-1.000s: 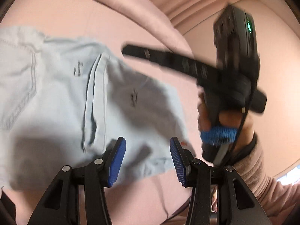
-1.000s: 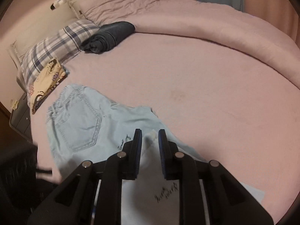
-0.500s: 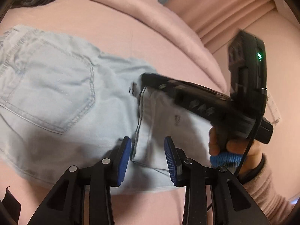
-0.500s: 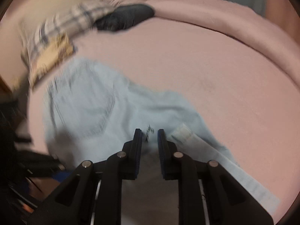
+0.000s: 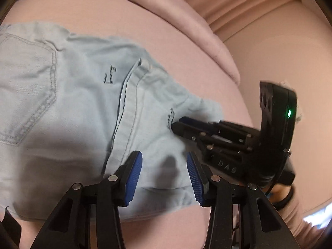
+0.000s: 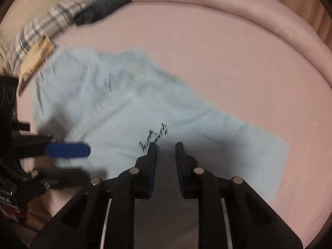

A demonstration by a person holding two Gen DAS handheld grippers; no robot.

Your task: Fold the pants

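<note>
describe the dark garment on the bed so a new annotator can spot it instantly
Start from the pink bed in the right wrist view and follow it to its far left end, where a plaid pillow lies. The dark rolled garment sits just right of that pillow. It is the only charcoal item there, unlike the pale blue pants spread out nearer the camera.

Light blue denim pants (image 5: 83,112) lie folded on the pink bed sheet (image 5: 145,27), back pocket at 9 o'clock, a stitched hem edge running from centre toward 6 o'clock. Left gripper (image 5: 164,172): blue-padded fingers (image 5: 132,170) spread apart above the fabric, nothing between them. Right gripper (image 5: 176,125) enters from 3 o'clock, tips resting on the denim beside dark embroidered script; jaw gap unclear.
</note>
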